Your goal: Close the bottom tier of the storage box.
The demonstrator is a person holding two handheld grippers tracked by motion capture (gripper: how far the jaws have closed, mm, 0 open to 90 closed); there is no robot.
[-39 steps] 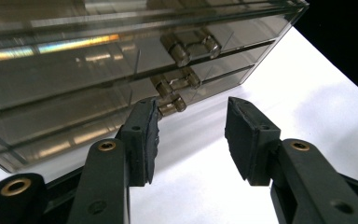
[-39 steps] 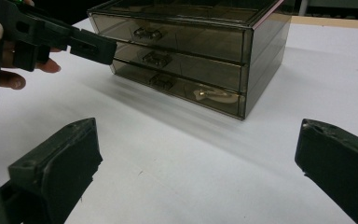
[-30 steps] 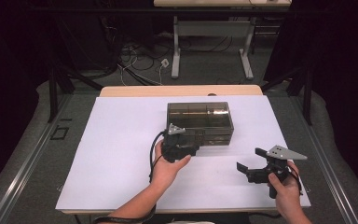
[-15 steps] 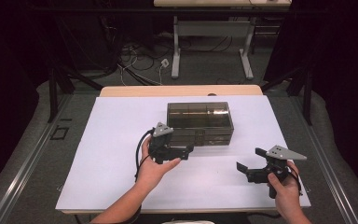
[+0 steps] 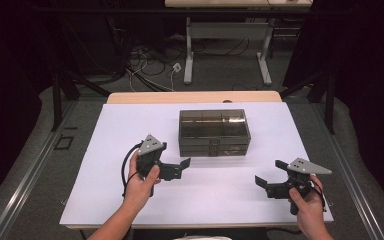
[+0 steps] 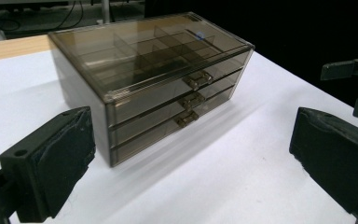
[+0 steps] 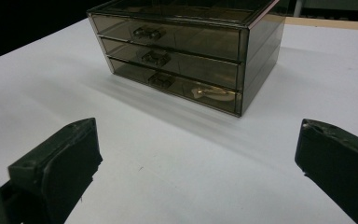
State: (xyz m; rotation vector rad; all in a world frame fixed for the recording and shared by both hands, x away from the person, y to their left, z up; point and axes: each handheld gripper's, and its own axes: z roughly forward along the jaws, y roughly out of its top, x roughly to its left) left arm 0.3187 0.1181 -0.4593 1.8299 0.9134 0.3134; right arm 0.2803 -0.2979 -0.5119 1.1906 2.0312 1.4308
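Smoky see-through drawer box (image 5: 214, 132) sits mid-counter (image 5: 105, 150), three drawers all pushed in, handles facing the person. Something pale lies in the bottom drawer (image 7: 209, 94). Left tongs (image 5: 179, 166) at about 8 o'clock from the box, near its front left corner and clear of it; jaws have just been opening and stand wide apart, nothing between them. Right tongs (image 5: 270, 177) at roughly 4 o'clock, well apart from the box, jaws spread, empty.
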